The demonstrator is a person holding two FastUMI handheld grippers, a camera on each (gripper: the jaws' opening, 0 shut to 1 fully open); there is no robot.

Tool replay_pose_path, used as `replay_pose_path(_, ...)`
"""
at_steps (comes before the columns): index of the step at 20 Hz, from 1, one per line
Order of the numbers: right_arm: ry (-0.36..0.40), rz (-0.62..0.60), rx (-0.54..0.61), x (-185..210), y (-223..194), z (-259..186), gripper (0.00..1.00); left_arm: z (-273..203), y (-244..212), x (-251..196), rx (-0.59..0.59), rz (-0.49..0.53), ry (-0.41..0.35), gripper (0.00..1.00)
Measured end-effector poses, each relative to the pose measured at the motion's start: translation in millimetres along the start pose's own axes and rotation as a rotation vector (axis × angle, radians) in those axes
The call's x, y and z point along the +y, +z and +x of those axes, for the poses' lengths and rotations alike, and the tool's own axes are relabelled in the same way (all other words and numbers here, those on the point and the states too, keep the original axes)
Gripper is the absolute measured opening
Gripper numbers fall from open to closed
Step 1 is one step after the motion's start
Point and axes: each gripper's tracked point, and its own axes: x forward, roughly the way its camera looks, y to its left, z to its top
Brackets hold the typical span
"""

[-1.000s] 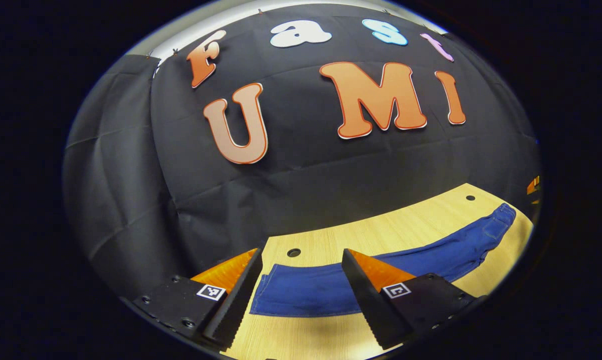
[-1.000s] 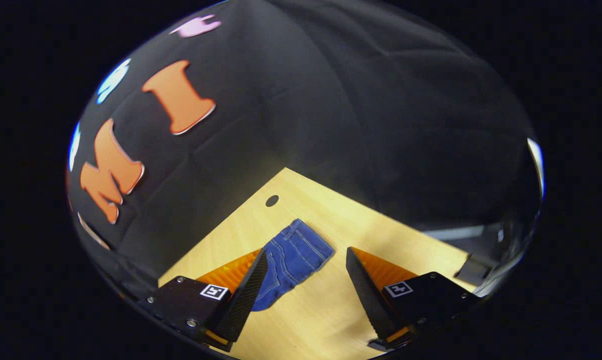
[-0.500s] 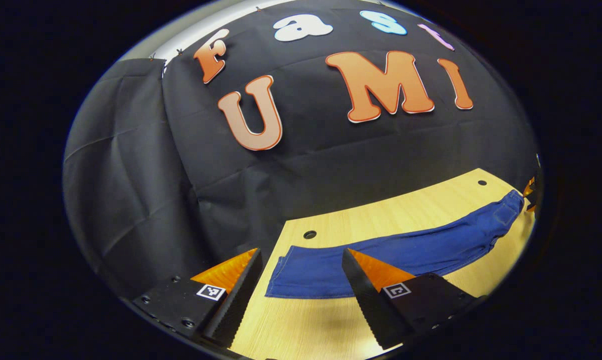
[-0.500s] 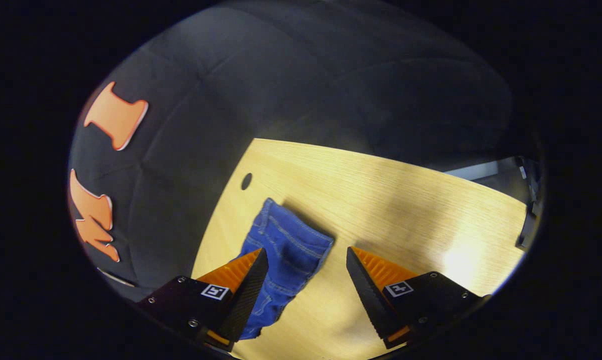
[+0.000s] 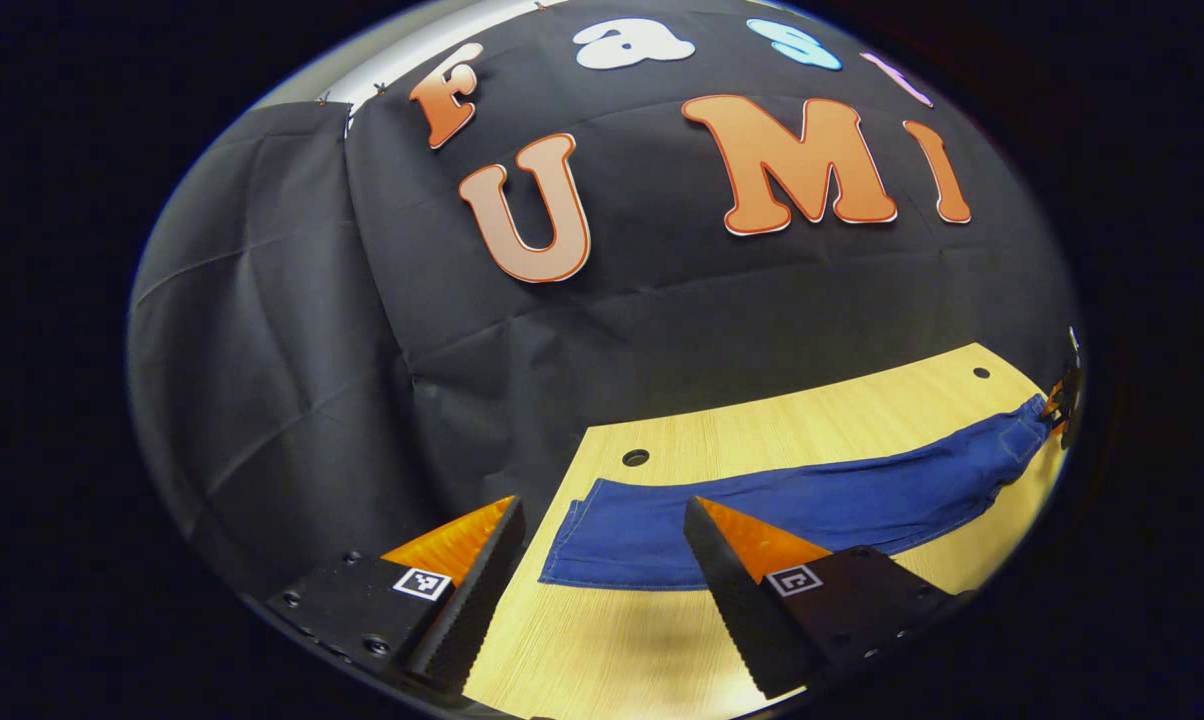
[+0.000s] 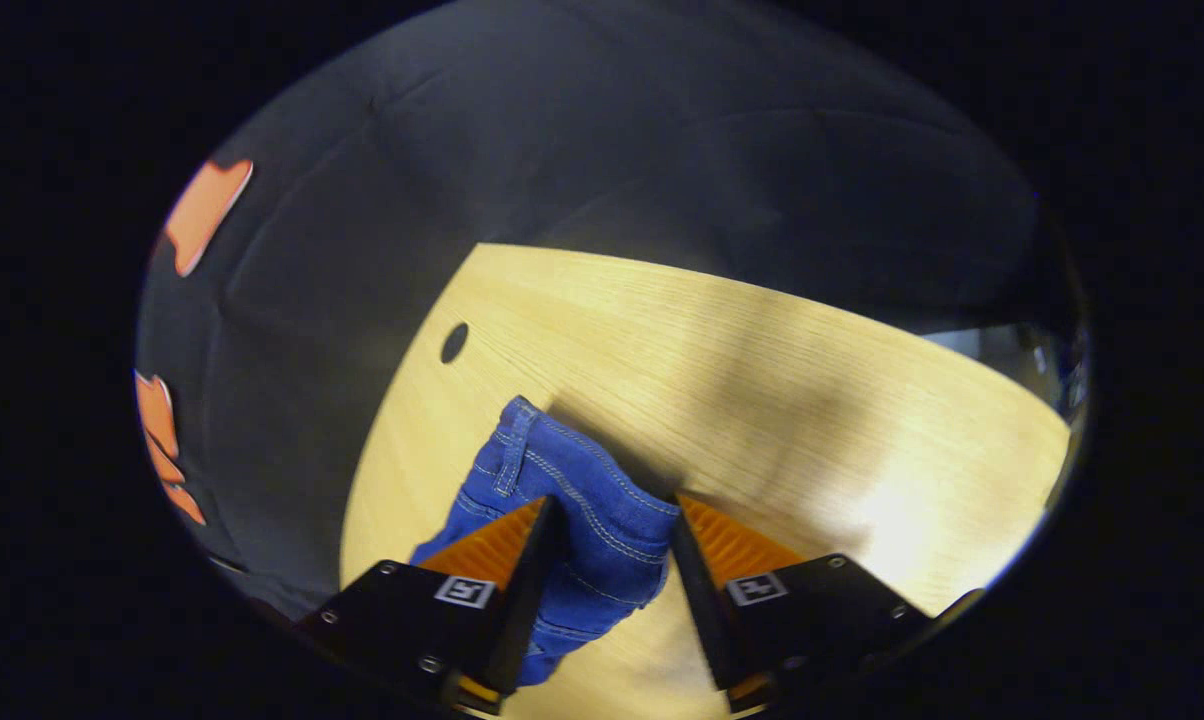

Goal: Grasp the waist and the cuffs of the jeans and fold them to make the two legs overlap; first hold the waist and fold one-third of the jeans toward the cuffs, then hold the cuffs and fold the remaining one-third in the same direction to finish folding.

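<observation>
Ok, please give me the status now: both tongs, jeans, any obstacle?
Left tongs open, short of the cuffs. Right tongs closing around jeans waist, grip unconfirmed. Jeans flat on table. No obstacle seen.

Bare table (image 6: 762,360) beyond jeans (image 6: 572,500)

Booth wall (image 5: 292,330): black cloth, creased, hanging close behind the desk. Desk (image 6: 762,370): light wood grain, round holes (image 5: 635,458) near its back corners. Bright glare patch on the desk surface in the right gripper view.
</observation>
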Motion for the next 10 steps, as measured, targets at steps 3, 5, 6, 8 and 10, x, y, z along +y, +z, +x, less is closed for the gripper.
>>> replay_pose_path(3, 0.056, -0.006, -0.055, 13.0, 1.5, 12.2, 0.22, 5.1, 2.5, -7.1, 0.002, 0.006, -0.022, 0.98)
replay_pose_path(5, 0.070, 0.098, -0.047, 17.8, 3.1, 9.9, 0.06, 8.1, 1.5, -8.9, 0.001, 0.012, -0.045, 0.98)
replay_pose_path(6, 0.080, 0.102, -0.067, 21.8, 6.4, 4.8, 0.10, 11.7, 2.2, -7.1, -0.001, 0.011, -0.051, 0.98)
replay_pose_path(8, 0.099, 0.057, -0.115, 31.0, 15.4, -18.1, 0.09, 18.1, -0.9, 0.2, -0.003, -0.003, -0.060, 0.98)
replay_pose_path(10, 0.123, 0.016, -0.166, 57.9, 22.9, -42.3, 0.09, 23.1, -4.3, 14.4, -0.008, -0.025, -0.074, 0.98)
